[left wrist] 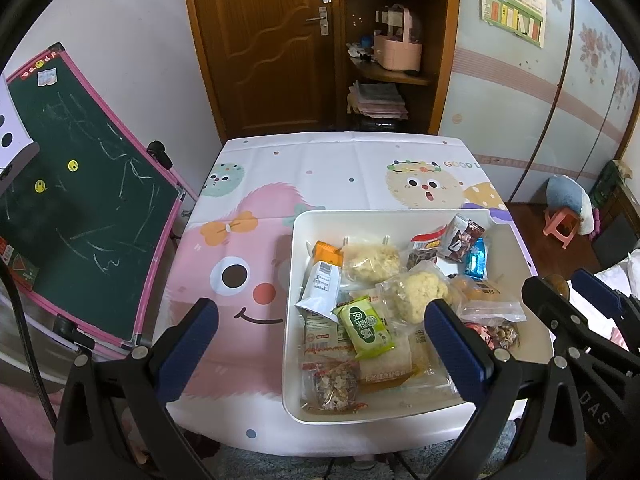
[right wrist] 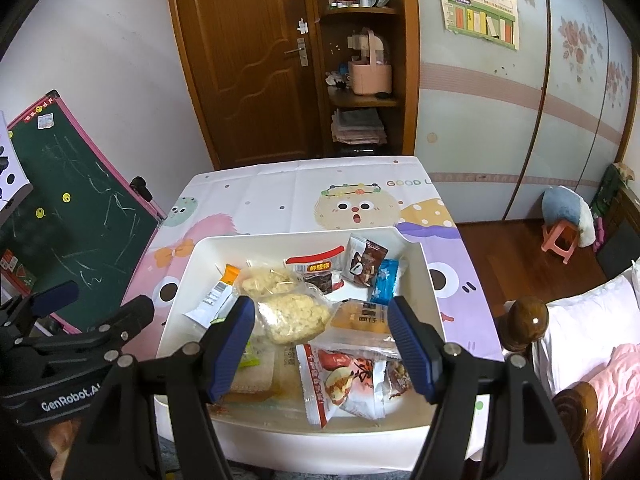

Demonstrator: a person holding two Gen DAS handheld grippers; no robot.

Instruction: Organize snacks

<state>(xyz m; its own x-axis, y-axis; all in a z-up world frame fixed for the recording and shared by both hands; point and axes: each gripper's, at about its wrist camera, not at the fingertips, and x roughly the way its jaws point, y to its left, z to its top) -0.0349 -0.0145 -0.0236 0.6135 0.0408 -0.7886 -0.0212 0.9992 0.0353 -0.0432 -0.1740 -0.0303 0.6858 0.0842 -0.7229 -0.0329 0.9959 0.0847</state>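
Both grippers hung above the white bin [right wrist: 416,264] that sat on the cartoon tablecloth [left wrist: 320,168], and neither held anything. The left gripper [left wrist: 322,322] stood wide, its blue pads straddling the bin's left wall, and the right gripper [right wrist: 322,340] was spread too, with nothing pressed between its fingers. All the snacks were already inside the bin in a loose heap, so the step in hand looked like choosing one to lift or straighten.

To do that well, it seemed wise to start with a packet lying on top, such as the puffed rice cake [right wrist: 294,318] in its clear wrapper just ahead of the right gripper (a soft, crinkly thing that would likely crush under a hard squeeze). Coming down over its middle and closing gently would probably keep neighbouring wrappers from being dragged along.

The left view showed the green packet [left wrist: 366,330] in full and a clear bag of nuts [left wrist: 336,386] at the bin's near corner; in the right view the finger hid most of the green one. The right view alone showed the red-and-white date packet [right wrist: 340,380] clearly, and a bed post [right wrist: 526,320] beside the table.
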